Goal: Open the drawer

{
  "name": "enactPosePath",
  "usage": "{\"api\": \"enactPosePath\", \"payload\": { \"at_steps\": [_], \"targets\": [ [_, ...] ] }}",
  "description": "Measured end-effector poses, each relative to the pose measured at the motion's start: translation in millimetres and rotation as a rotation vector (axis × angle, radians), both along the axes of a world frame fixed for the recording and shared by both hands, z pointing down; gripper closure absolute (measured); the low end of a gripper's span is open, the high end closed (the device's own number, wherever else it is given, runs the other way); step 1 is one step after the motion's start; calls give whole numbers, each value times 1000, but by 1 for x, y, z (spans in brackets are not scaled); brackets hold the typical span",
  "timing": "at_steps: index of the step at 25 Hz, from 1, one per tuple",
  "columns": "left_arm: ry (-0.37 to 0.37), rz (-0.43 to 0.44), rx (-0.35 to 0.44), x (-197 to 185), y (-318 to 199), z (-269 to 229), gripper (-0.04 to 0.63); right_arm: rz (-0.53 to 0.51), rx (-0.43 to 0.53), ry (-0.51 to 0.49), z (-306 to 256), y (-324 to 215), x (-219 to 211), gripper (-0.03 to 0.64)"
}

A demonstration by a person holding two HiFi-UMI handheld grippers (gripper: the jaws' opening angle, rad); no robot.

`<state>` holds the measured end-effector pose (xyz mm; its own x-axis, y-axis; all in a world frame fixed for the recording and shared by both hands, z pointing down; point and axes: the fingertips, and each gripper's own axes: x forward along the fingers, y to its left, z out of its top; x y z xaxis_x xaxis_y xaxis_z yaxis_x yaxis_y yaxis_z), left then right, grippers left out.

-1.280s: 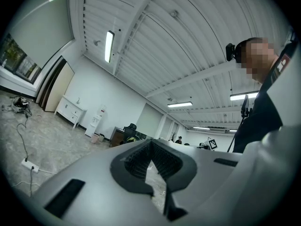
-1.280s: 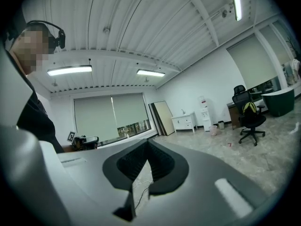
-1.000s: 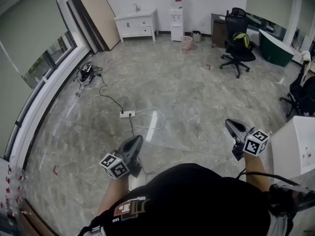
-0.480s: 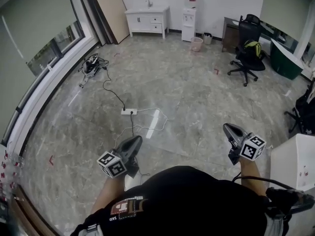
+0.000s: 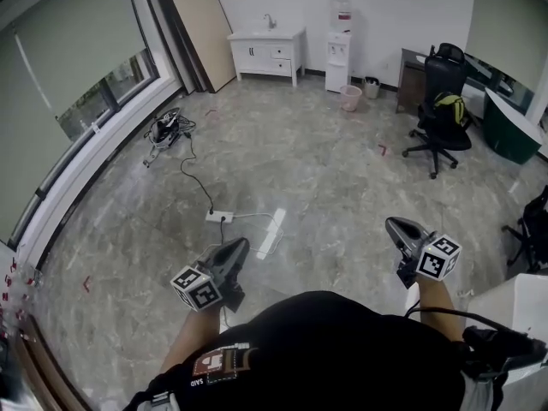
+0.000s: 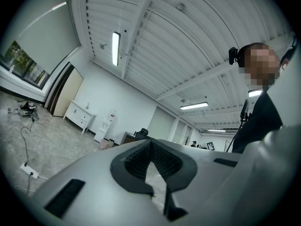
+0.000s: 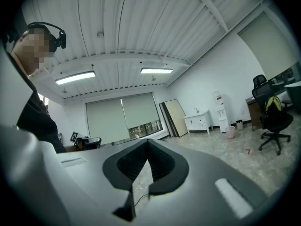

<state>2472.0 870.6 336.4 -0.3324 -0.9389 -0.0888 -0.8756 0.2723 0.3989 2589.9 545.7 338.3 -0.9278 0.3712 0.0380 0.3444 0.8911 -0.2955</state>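
From the head we look steeply down over the grey marble floor (image 5: 325,169). Our cameras on the left gripper (image 5: 239,245) and right gripper (image 5: 393,224) look level, close along their jaws. All three share the far white sink cabinet (image 5: 265,51).

White cabinet (image 5: 519,301), perhaps, partly off-frame.

I hold my left tool (image 5: 235,248) and right tool (image 5: 396,228) level above the stone floor (image 5: 325,169); the white drawer cabinet (image 5: 267,54) stands well apart, across the room.
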Motion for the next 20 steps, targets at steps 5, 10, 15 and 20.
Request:
{"api": "enactPosePath", "payload": {
  "at_steps": [5,10,15,20],
  "targets": [
    [6,44,-23,-9,-76,2,595,16,-26,15,14,-64,-15,620],
    [27,50,-25,-45,-106,10,595,58,-58,46,29,-106,-28,620],
    [47,80,-20,-102,-124,28,595,97,-59,58,40,-120,-76,620],
    [24,132,24,-189,-138,21,595,130,3,40,17,-123,-151,620]
  ]
}}
